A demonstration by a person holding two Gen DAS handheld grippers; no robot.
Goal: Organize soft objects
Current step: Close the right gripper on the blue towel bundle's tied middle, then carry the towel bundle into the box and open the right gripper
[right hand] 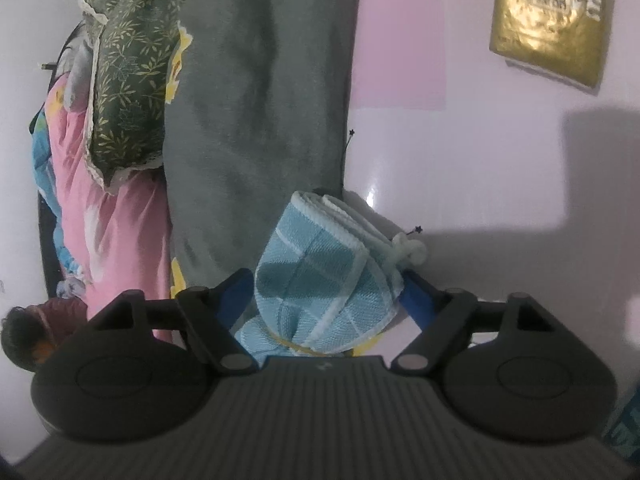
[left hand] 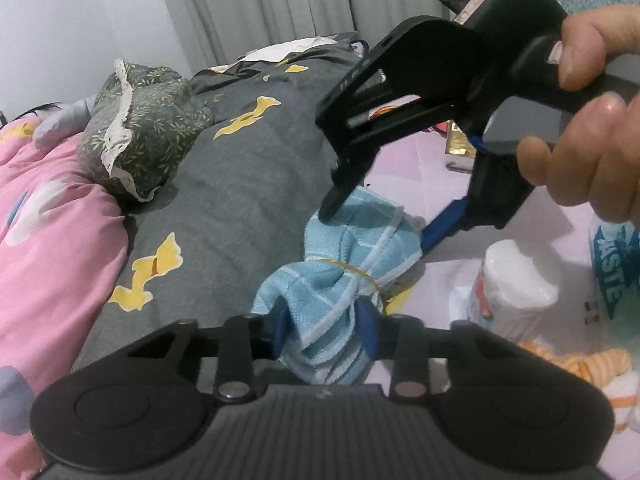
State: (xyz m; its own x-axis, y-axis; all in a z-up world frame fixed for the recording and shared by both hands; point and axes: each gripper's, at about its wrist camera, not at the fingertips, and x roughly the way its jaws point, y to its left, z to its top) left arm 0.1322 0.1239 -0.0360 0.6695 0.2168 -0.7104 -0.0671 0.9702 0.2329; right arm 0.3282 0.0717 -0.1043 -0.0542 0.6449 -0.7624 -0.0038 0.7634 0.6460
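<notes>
Pinching blue towel bundle [left hand: 340, 280] tight: left gripper [left hand: 324, 332]; right gripper [right hand: 326, 296] wider, apparently touching it.

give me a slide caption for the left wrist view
Left gripper pinches one end of a banded blue towel while the right gripper straddles the other, beside a grey quilt.

We note soft, even indoor light in both views, with the left wrist view brighter than the right. In the right wrist view a broad grey shadow [right hand: 592, 168] lies across the pale surface at right of frame, and a small white glare spot [right hand: 370, 196] sits near centre. The gold packet [right hand: 550, 20] at upper right shines unevenly. In the left wrist view the hand [left hand: 588, 128] at right edge is slightly smeared. Fisheye bending is strong at all edges; corners go dark. Both pictures are mildly soft and grainy.
</notes>
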